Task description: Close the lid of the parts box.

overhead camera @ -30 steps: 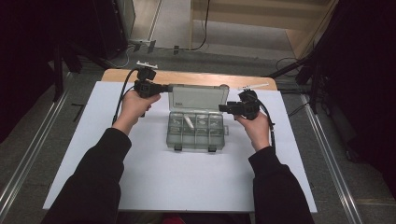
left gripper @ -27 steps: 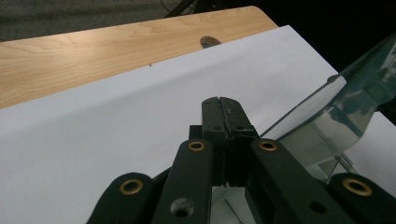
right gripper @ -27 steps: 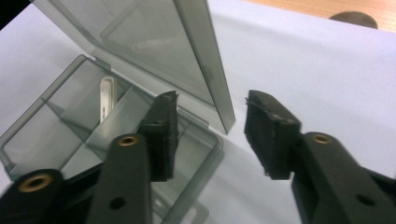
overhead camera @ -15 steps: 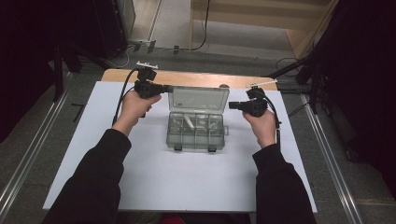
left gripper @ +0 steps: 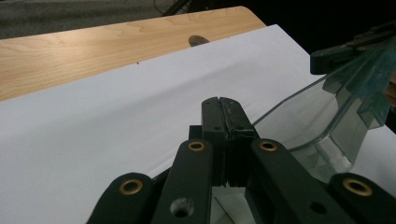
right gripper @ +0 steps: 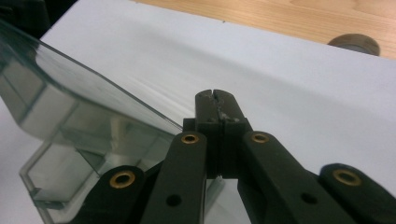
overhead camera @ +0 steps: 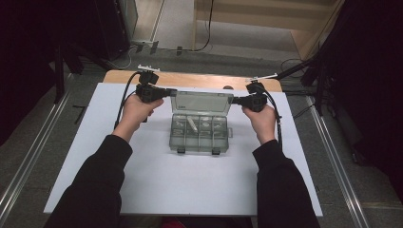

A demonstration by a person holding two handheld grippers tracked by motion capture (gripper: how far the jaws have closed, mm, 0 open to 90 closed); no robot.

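Clear box [overhead camera: 201, 132] lies open on the desk [overhead camera: 142, 190], a white piece inside; left tool [overhead camera: 170, 92] and right tool [overhead camera: 235, 101], at 10 and 2 o'clock, clenched at its lid [overhead camera: 203, 101].

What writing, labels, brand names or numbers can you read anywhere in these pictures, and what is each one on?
None can be read.
Clear plastic compartment box: no readable label on its open lid.
White sheet over the wooden table: blank.
Left gripper and right gripper: plain black jaws with brass rivets, no markings.
Small pale pieces in the compartments: too small to tell any print.
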